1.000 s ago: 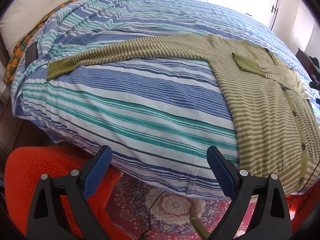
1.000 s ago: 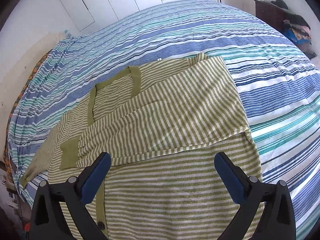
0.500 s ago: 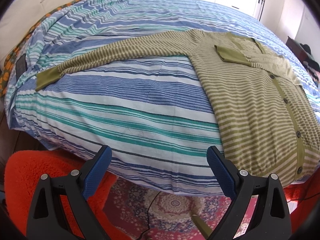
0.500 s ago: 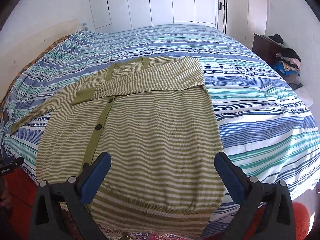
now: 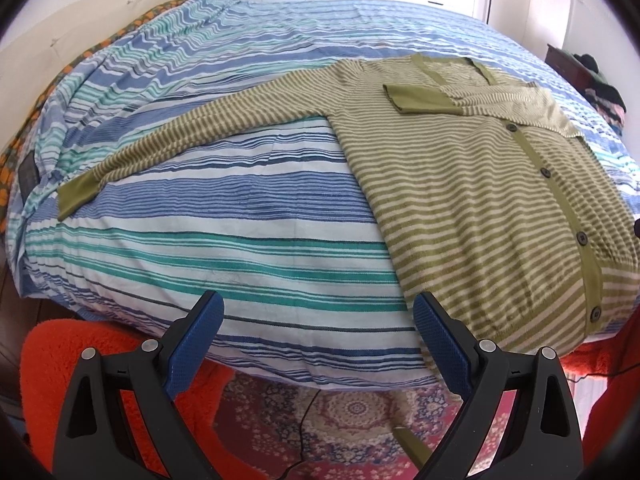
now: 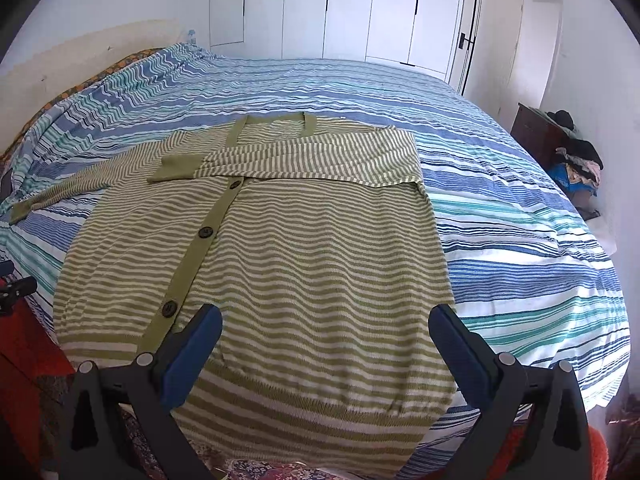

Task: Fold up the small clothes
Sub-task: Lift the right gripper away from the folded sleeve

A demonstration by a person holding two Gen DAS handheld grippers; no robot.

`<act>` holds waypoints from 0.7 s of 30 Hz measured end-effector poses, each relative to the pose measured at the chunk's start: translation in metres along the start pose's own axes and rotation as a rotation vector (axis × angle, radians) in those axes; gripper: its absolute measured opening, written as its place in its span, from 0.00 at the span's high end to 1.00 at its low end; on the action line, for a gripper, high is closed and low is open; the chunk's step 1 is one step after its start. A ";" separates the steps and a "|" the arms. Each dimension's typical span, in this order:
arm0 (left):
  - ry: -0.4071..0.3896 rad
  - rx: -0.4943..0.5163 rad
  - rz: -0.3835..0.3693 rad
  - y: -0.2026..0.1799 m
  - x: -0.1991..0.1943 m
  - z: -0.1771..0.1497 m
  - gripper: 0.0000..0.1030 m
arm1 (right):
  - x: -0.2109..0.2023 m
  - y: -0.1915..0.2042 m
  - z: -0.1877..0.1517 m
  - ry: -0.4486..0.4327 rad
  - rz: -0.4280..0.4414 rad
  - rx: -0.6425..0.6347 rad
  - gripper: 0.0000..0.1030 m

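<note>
A green-and-cream striped cardigan (image 6: 280, 264) lies buttoned and face up on a bed (image 5: 224, 216) covered in blue, teal and white stripes, its hem hanging just over the near edge. One sleeve (image 6: 304, 156) is folded across the chest, its plain green cuff (image 6: 176, 166) resting beside the button band, a layout that suggests the fold is partly made. The other sleeve (image 5: 208, 128) stretches straight out over the bedspread, well away from the body of the garment, its cuff (image 5: 78, 196) near the far side of the bed, and looks to be the next part due to come in. The left gripper (image 5: 316, 324) hovers off the bed's edge above an orange rug (image 5: 100, 344) and a patterned carpet (image 5: 340, 412), aimed at the bare bedspread between the outstretched sleeve and the hem; its jaws stand wide apart, holding nothing and touching nothing. The right gripper (image 6: 326, 332) hangs over the lower half of the cardigan, jaws likewise spread wide and empty, with striped knit showing between them; whether the blue pads (image 6: 192, 356) brush the fabric cannot be told. White wardrobe doors (image 6: 360, 12) line the wall beyond, and a dark cabinet (image 6: 540, 136) heaped with clothes stands at the bedside.
</note>
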State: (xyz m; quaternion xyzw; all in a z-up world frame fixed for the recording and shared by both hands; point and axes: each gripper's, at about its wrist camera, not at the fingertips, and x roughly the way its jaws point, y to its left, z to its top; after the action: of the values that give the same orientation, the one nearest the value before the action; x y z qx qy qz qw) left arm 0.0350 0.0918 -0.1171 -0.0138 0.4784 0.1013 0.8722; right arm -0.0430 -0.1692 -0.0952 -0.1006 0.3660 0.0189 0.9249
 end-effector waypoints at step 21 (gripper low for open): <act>0.017 -0.002 -0.015 0.000 0.002 0.001 0.07 | -0.009 0.014 0.000 -0.040 -0.010 -0.068 0.01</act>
State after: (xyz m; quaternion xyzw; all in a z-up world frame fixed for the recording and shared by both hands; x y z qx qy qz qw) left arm 0.0365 0.0923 -0.1180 -0.0192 0.4854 0.0952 0.8689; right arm -0.0516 -0.1555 -0.0913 -0.1334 0.3463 0.0286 0.9282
